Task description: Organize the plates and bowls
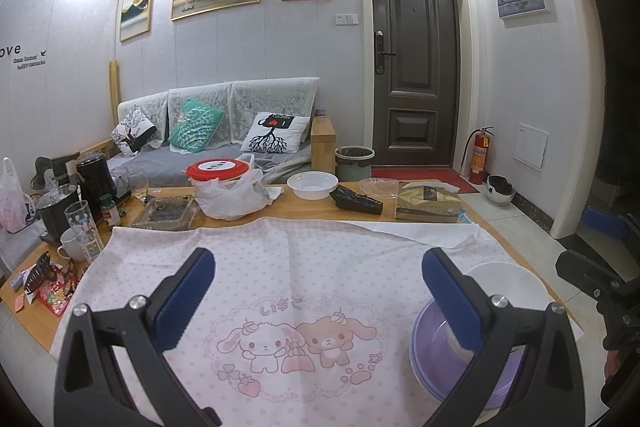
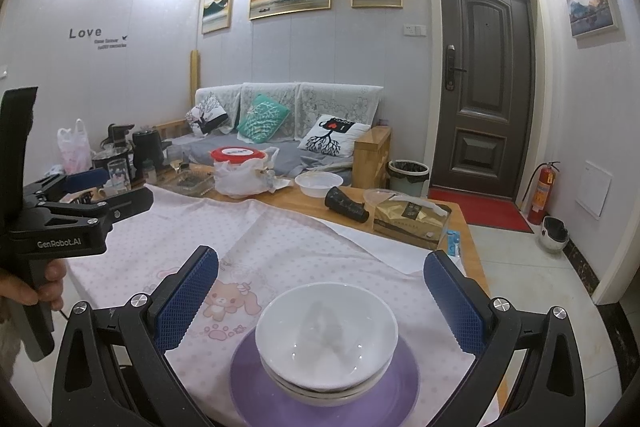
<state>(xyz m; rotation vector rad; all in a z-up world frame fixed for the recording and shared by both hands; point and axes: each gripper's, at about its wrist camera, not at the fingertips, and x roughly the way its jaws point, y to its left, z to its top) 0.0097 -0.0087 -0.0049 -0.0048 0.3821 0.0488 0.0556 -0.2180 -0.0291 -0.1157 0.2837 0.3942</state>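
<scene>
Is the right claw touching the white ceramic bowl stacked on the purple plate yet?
Apart. The right wrist view shows the right claw open, its blue pads wide of the white ceramic bowl on the purple plate, cloth visible between.

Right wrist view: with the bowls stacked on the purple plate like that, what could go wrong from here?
The white bowls sit nested on the purple plate near the table's front right edge; a nudge from the open right gripper might tip them. The stack rests on a loose pink cloth, so dragging it could bunch the cloth.
</scene>
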